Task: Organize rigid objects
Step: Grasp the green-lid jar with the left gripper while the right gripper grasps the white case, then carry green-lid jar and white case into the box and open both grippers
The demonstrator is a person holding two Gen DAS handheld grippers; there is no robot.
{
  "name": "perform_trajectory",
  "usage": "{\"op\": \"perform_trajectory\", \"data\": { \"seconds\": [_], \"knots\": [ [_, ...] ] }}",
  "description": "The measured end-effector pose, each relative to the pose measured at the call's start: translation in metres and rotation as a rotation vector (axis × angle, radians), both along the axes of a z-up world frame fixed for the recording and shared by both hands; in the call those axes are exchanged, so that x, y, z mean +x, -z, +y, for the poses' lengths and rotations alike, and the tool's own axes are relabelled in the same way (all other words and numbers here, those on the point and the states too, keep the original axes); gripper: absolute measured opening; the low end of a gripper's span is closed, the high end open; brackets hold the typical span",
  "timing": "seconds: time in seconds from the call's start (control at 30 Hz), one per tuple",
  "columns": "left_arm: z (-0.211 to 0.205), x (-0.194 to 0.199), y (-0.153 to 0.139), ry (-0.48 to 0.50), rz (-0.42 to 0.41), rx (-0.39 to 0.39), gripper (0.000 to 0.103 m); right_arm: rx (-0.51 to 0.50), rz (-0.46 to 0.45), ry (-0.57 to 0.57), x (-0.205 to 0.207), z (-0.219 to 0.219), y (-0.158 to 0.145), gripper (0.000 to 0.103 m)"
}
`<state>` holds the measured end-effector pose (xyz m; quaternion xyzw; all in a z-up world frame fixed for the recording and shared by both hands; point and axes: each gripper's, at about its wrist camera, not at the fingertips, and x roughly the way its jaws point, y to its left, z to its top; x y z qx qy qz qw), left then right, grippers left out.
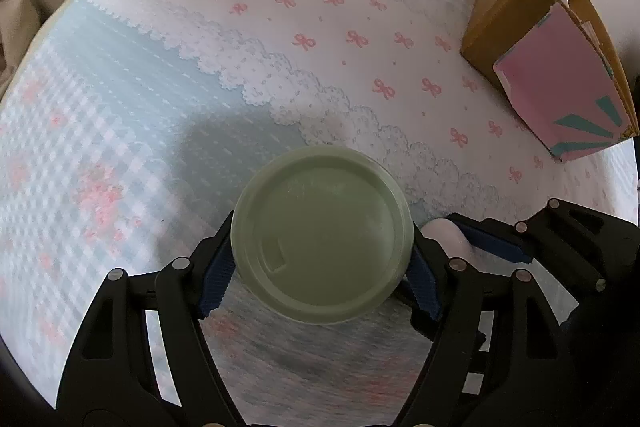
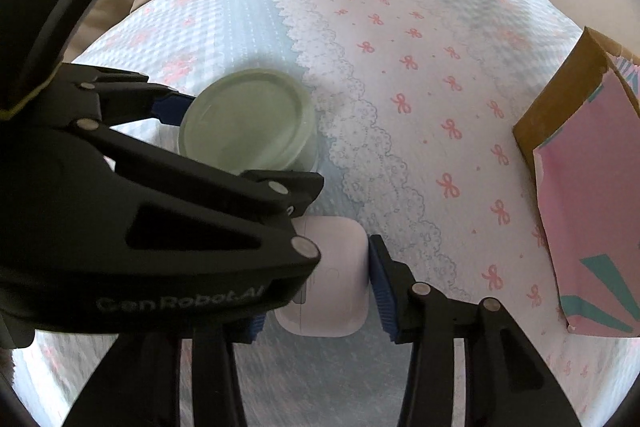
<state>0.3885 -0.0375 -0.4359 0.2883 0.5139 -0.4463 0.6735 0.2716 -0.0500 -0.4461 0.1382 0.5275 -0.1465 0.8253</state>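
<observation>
Covering the table (image 1: 120,75) is a quilted white-and-pale-blue cloth printed with pink bows and a lace band. Above it, the left gripper (image 1: 322,269) has its jaws closed on the sides of a round pale-green lidded plastic jar (image 1: 322,235). Just beside it, the right gripper (image 2: 316,269) clamps a rounded pale-pink plastic case (image 2: 334,279). An open brown cardboard box with a pink-and-teal liner (image 2: 580,187) sits well apart at the right edge. The two grippers overlap closely, so either move toward the box risks a collision, and the jar's smooth curved wall could slip from the pads.
</observation>
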Motion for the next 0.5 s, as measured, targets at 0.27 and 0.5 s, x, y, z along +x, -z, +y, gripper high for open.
{"op": "perform_trajectory", "data": {
  "seconds": [0.27,0.5],
  "knots": [
    [0.014,-0.002,-0.03,-0.07,-0.036,-0.025,0.071,0.03,-0.02,0.022,-0.02,-0.008,-0.016,0.041],
    [0.035,-0.021,-0.068,-0.129,-0.07,-0.062,0.071,0.037,-0.058,0.013,-0.035,-0.016,-0.047,0.041]
  ]
}}
